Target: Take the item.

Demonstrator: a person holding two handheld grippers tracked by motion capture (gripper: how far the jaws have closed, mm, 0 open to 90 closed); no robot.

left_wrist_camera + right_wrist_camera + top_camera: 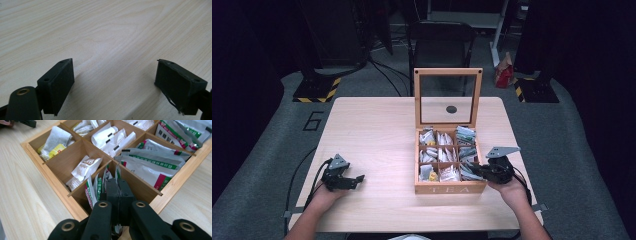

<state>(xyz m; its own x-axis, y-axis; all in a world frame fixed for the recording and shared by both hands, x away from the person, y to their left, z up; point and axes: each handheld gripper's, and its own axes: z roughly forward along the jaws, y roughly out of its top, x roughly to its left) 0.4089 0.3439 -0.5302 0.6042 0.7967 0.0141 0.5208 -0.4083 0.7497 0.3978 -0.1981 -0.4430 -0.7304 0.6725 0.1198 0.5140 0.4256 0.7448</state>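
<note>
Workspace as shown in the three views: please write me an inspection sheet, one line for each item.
Surface: light wooden table, bare around the box.
Job's things: wooden tea box, glass lid upright, compartments filled with sachets.
Clutter: nothing seen.
Grippers: left gripper open, low over bare table; right gripper jaws together in the box's near-right compartment among green-striped sachets; a grip cannot be confirmed.
Cables: black cable trailing off the left edge.
Surroundings: dark room, chair behind the table.
</note>
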